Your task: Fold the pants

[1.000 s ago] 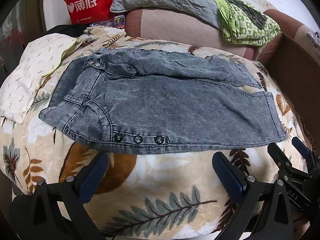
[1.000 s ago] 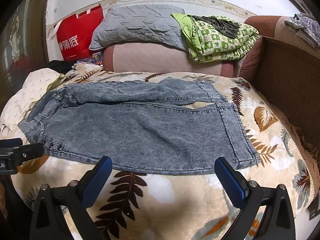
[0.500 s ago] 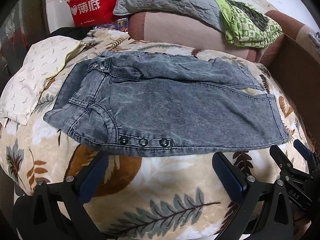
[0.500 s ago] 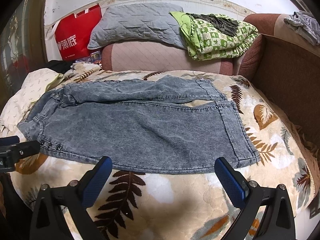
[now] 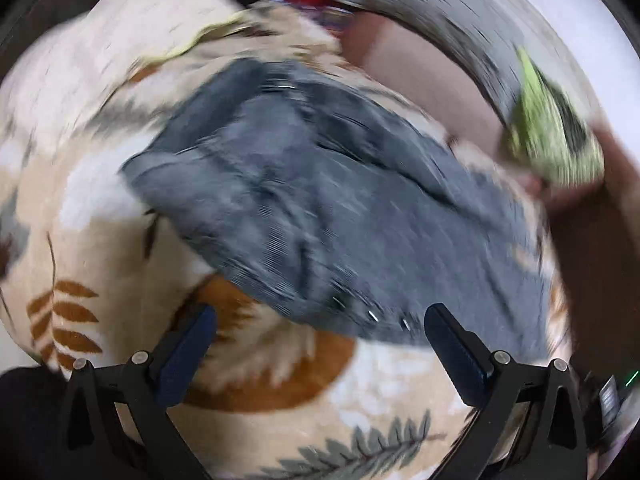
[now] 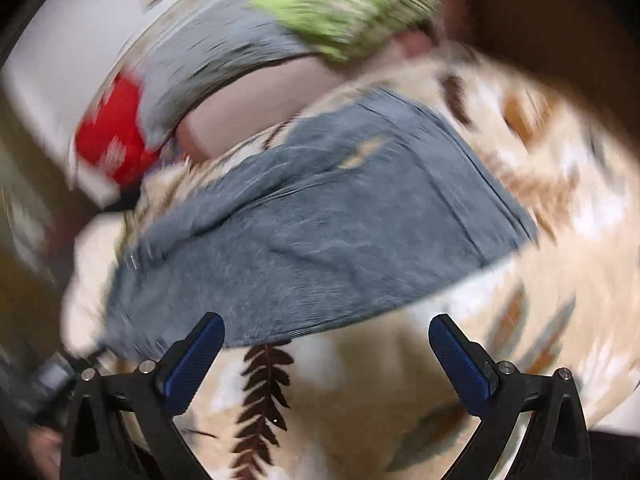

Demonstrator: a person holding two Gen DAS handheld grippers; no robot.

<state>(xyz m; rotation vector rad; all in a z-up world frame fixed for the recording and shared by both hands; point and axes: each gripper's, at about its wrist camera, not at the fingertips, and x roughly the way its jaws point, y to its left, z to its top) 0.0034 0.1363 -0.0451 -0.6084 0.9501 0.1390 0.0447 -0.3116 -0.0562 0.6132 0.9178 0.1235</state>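
Grey denim pants (image 5: pixel 320 208) lie flat, folded lengthwise, on a leaf-patterned quilt (image 5: pixel 280 380); both views are blurred by motion. In the left wrist view the waistband end sits just beyond my left gripper (image 5: pixel 318 326), which is open and holds nothing. The right wrist view shows the pants (image 6: pixel 320 240) tilted, with the leg hems toward the upper right. My right gripper (image 6: pixel 326 330) is open over the near edge of the pants and the quilt (image 6: pixel 360 400), empty.
A red bag (image 6: pixel 112 152), a grey pillow (image 6: pixel 224 56) and a green patterned blanket (image 6: pixel 352 12) lie along the brown sofa back (image 6: pixel 256 108). A cream cloth (image 5: pixel 100 40) lies left of the pants. A dark armrest (image 5: pixel 600 260) bounds the right side.
Both grippers have rolled sharply and moved closer to the pants, left tilting clockwise, right counter-clockwise; the views are now blurred. The pants lie as before. Both grippers remain open.
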